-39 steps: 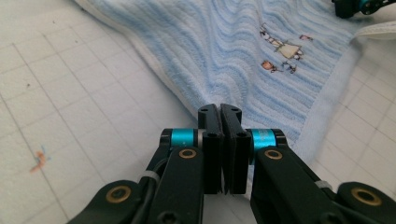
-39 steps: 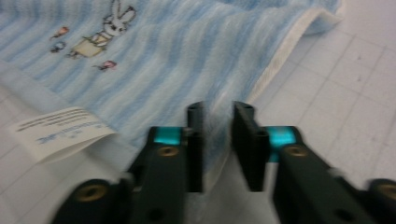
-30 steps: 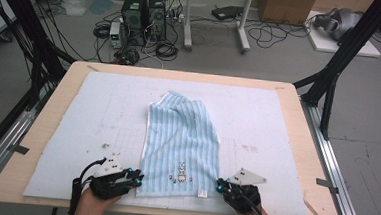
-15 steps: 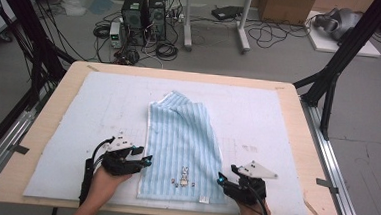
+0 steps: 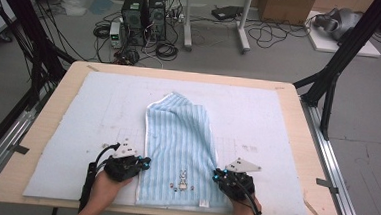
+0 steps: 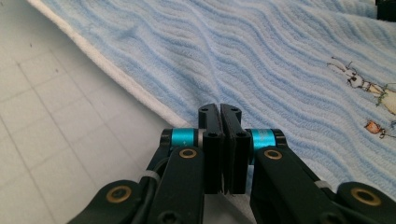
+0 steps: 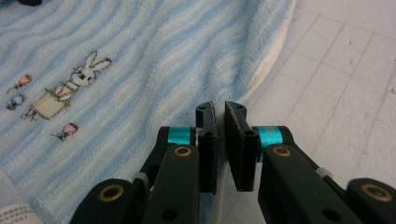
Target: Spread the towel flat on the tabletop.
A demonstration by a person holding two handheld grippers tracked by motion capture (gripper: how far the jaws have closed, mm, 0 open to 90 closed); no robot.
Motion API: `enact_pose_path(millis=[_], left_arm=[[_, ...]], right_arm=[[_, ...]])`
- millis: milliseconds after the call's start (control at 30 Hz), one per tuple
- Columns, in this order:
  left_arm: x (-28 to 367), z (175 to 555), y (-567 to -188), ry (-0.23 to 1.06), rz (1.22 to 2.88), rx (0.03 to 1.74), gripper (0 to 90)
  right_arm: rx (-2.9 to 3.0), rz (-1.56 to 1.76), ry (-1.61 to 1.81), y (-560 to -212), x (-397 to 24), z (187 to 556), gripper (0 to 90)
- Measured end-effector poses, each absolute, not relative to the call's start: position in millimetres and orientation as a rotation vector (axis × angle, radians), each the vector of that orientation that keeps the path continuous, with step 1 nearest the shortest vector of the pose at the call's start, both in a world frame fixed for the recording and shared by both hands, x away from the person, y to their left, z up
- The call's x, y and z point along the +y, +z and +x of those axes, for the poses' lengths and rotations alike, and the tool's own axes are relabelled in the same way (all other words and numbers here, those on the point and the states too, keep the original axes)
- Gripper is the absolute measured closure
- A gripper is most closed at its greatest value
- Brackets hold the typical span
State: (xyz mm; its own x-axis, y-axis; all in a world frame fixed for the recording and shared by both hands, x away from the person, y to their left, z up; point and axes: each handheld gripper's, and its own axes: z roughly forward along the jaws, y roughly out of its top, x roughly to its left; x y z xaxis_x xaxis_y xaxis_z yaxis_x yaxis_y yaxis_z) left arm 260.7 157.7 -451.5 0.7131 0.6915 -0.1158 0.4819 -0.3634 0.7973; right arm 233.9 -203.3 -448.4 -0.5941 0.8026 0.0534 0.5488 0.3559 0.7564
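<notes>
Pale blue foam mat [image 5: 77,130] covering wooden table [image 5: 298,119]; striped blue towel [image 5: 179,137] with embroidered rabbit [image 5: 183,177] lies folded at its centre-front. Left gripper [image 5: 142,163], jaws just closed together at the towel's left hem; right gripper [image 5: 218,176], jaws just closed nearly together at its right hem.

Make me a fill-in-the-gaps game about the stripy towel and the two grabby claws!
1. The towel has blue and ____ stripes.
2. The little animal stitched on the towel is a ____.
3. The left gripper sits at the towel's ____ edge in the high view.
4. The mat under the towel is printed with a ____ of thin lines.

Missing words: white; rabbit; left; grid
</notes>
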Motion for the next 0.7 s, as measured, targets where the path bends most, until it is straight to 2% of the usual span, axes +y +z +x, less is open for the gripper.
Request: enact_pose_path(millis=[567, 633, 700], left_arm=[[176, 212, -454, 0.259, 2.049, 0.777, 87.4], [179, 208, -454, 0.249, 2.039, 0.776, 87.2], [180, 208, -453, 0.255, 2.015, 0.779, 84.2]], right_arm=[[2.353, 1.091, 1.161, -449, -203, 184, 82.6], [2.358, 1.084, 1.169, -446, -203, 180, 79.5], [2.333, 1.088, 1.191, -443, -204, 179, 71.9]])
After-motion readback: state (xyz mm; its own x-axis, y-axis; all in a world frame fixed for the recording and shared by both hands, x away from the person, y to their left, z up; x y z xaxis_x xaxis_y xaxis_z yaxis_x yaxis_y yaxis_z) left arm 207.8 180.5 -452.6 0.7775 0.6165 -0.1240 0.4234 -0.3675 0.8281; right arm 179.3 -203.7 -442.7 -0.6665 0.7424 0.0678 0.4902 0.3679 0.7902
